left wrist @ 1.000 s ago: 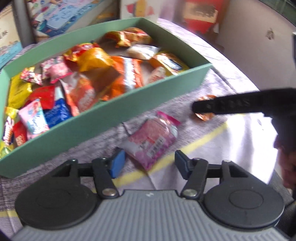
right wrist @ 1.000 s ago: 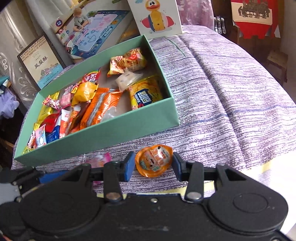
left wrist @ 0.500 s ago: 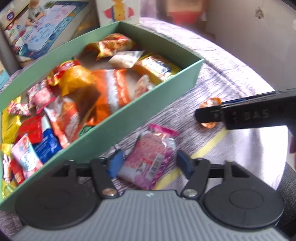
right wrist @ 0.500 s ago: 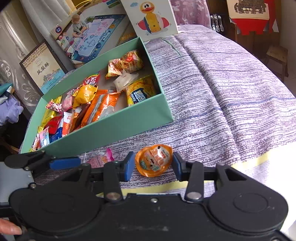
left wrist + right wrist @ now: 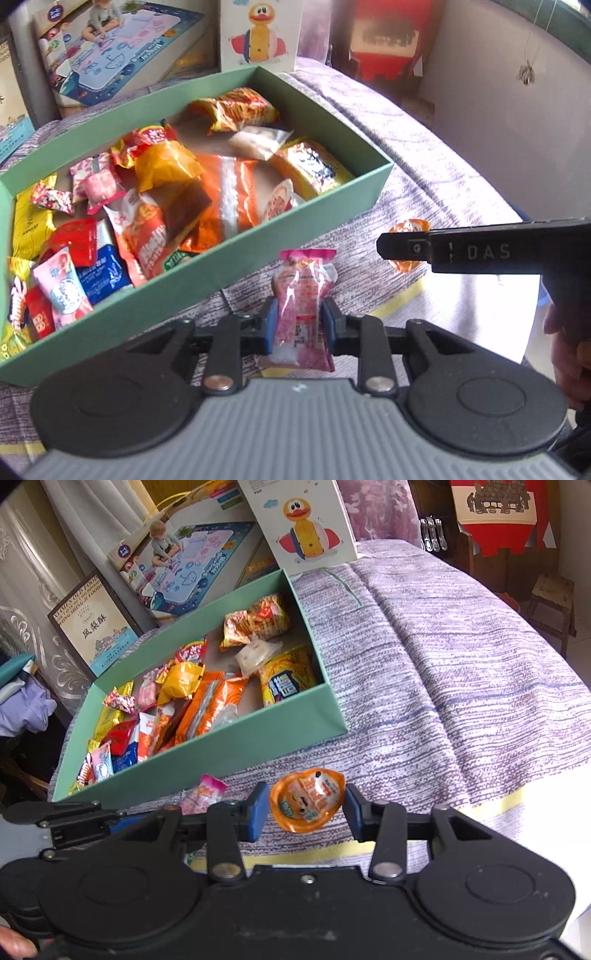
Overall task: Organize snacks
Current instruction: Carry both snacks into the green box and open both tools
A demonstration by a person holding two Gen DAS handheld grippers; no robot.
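My left gripper [image 5: 297,325] is shut on a pink snack packet [image 5: 303,306], which stands upright between the blue pads just in front of the green box [image 5: 258,254]. The box holds several mixed snack packets. My right gripper [image 5: 303,810] has its pads on either side of an orange egg-shaped snack [image 5: 306,799] lying on the purple tablecloth; the right pad touches it and a small gap shows on the left. In the left wrist view, the right gripper's finger [image 5: 406,249] hides part of the orange snack [image 5: 408,227]. The pink packet also shows in the right wrist view [image 5: 207,794].
Toy boxes stand behind the green box: a duck box [image 5: 303,524], a drawing-mat box [image 5: 184,565] and a framed box [image 5: 92,627]. The purple cloth [image 5: 443,672] drops off at the right and near edges. A wooden stool [image 5: 550,602] stands far right.
My left gripper moved forward around the pink packet and shut on it; the packet now stands upright. My right gripper stays around the orange snack, with the view shifted slightly.
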